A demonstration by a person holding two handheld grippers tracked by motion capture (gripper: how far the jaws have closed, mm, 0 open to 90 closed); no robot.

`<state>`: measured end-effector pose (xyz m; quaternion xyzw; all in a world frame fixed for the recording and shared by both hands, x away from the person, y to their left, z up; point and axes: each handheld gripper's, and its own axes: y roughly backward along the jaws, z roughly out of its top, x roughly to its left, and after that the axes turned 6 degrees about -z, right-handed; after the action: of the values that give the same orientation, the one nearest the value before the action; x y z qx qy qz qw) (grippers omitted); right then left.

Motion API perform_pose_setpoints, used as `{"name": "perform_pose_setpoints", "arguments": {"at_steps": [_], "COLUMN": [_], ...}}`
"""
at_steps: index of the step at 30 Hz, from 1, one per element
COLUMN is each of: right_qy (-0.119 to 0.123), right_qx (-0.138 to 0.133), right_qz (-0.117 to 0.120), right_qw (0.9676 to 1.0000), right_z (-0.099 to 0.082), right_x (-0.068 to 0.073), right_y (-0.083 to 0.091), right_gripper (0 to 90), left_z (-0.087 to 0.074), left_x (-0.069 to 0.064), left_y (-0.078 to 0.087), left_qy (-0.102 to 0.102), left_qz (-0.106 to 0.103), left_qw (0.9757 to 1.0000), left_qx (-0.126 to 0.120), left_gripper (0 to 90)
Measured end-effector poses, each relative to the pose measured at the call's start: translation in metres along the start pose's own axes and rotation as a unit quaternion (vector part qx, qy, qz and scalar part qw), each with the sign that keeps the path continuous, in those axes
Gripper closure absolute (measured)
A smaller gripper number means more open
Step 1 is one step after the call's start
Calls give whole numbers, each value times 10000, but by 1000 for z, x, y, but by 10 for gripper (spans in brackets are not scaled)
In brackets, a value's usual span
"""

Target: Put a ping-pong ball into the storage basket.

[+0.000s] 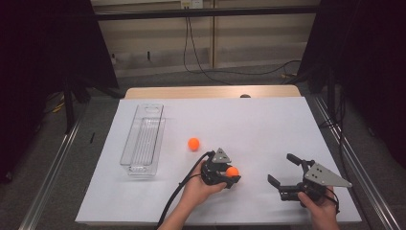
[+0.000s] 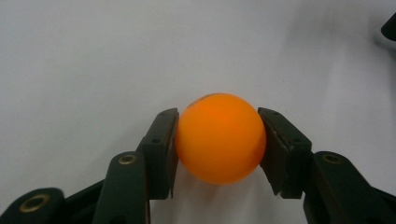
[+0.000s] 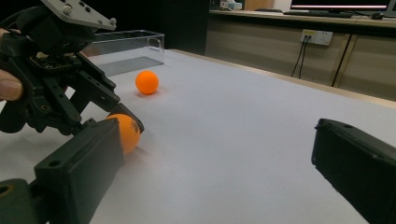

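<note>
Left gripper view: left tongs (image 2: 218, 147) clamp unmarked orange ball (image 2: 219, 138).

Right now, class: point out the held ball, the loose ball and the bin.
Held ball (image 2: 219, 137), left gripper view, front centre.
Loose ball (image 1: 193, 143), high view, top.
Bin (image 1: 136, 168), high view, near wall.

No legible text, label, brand or number is showing. A dark mark on the held orange ball (image 3: 127, 131) is staying unreadable.
</note>
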<state>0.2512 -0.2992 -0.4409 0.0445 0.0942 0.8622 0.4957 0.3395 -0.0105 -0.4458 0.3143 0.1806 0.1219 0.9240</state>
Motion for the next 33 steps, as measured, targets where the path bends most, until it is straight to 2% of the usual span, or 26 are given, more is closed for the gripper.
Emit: {"name": "perform_pose_setpoints", "arguments": {"at_steps": [14, 21, 33], "right_qy": [87, 57, 33], "right_qx": [-12, -45, -67], "right_qz": [23, 11, 52], "right_qw": [10000, 10000, 10000], "right_z": [0, 1, 2], "right_x": [0, -2, -3], "right_y": [2, 0, 1], "right_gripper": [17, 15, 16], "left_z": [4, 5, 6], "left_x": [2, 3, 9], "left_y": [5, 12, 20], "left_qy": [84, 197, 260], "left_qz": [-68, -93, -96], "left_qw": [9999, 9997, 9994], "left_qx": [-58, -121, -195], "left_gripper": [508, 508, 509]}}
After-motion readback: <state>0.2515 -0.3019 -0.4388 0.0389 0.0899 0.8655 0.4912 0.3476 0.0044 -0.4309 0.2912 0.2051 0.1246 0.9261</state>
